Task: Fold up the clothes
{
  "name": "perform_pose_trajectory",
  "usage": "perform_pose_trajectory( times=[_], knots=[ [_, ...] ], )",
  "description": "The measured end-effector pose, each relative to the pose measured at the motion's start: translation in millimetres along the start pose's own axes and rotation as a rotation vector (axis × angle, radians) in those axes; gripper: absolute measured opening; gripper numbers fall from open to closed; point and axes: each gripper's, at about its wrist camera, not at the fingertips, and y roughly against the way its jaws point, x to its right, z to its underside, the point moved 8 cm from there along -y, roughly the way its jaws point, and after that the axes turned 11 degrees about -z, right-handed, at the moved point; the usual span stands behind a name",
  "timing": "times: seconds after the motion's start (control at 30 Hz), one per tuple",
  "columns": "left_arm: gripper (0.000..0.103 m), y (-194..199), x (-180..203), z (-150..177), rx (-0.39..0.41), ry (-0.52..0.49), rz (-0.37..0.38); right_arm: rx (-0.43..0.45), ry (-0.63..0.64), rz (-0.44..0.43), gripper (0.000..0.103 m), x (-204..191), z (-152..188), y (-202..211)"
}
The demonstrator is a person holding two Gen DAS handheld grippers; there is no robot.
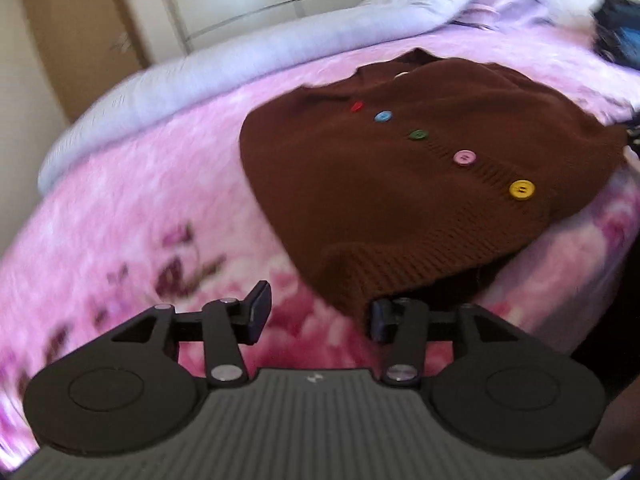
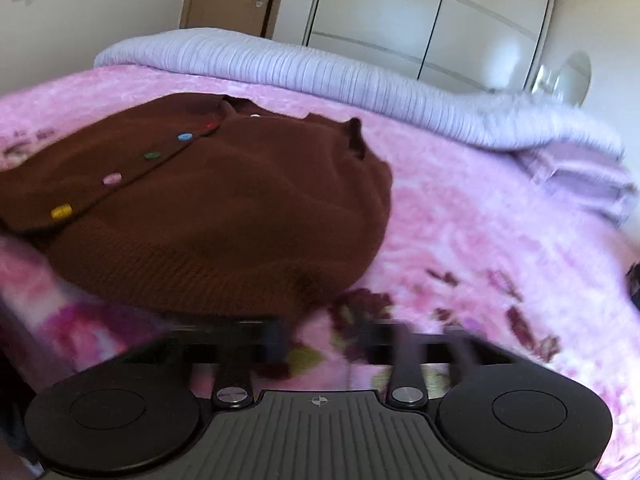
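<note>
A brown knit cardigan with several coloured buttons lies on the pink flowered bedspread, its sleeves folded in. My left gripper is open and empty just below the cardigan's near hem corner, its right finger touching or just under the hem. In the right wrist view the cardigan lies ahead to the left. My right gripper is open, blurred by motion, at the cardigan's near right hem over the bedspread.
A rolled lilac blanket lies along the far side of the bed. A folded lilac garment lies at the right. Dark clothing sits at the far right of the bed. Wardrobe doors and a wooden door stand behind.
</note>
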Motion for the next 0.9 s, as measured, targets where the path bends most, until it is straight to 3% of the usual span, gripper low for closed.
perform_pose_trajectory(
  times=[0.07,0.1,0.13,0.2,0.27,0.37,0.47,0.63,0.77,0.83,0.9],
  knots=[
    [0.032,-4,-2,-4,-0.019,0.059,0.026,0.003,0.074,0.035,0.001,0,-12,9],
    [0.010,-2,-4,-10,-0.001,0.021,0.015,0.005,0.111,0.053,0.001,0,-18,13],
    [0.005,1,-5,-17,0.017,-0.016,0.003,0.005,0.167,0.083,0.001,-1,-24,18],
    [0.004,9,-9,-32,0.058,-0.094,-0.024,0.021,0.300,0.164,0.001,-1,-40,38],
    [0.004,39,-24,-57,0.166,-0.197,-0.101,0.038,0.433,0.246,0.001,-2,-57,58],
    [0.004,73,-36,-75,0.255,-0.316,-0.183,0.070,0.513,0.315,0.001,1,-71,91],
    [0.004,75,-27,-52,0.224,-0.390,-0.188,0.035,0.491,0.322,0.000,2,-53,97],
    [0.007,46,-9,16,0.050,-0.369,-0.095,-0.112,0.361,0.220,0.000,3,17,68],
    [0.014,40,-15,35,0.010,-0.303,-0.061,-0.069,0.222,0.104,0.001,-5,25,67],
    [0.027,40,-16,31,0.011,-0.273,-0.042,-0.055,0.225,0.068,0.010,-15,21,59],
    [0.027,39,-16,25,0.016,-0.255,-0.019,-0.042,0.238,0.043,0.041,-24,15,50]
  ],
)
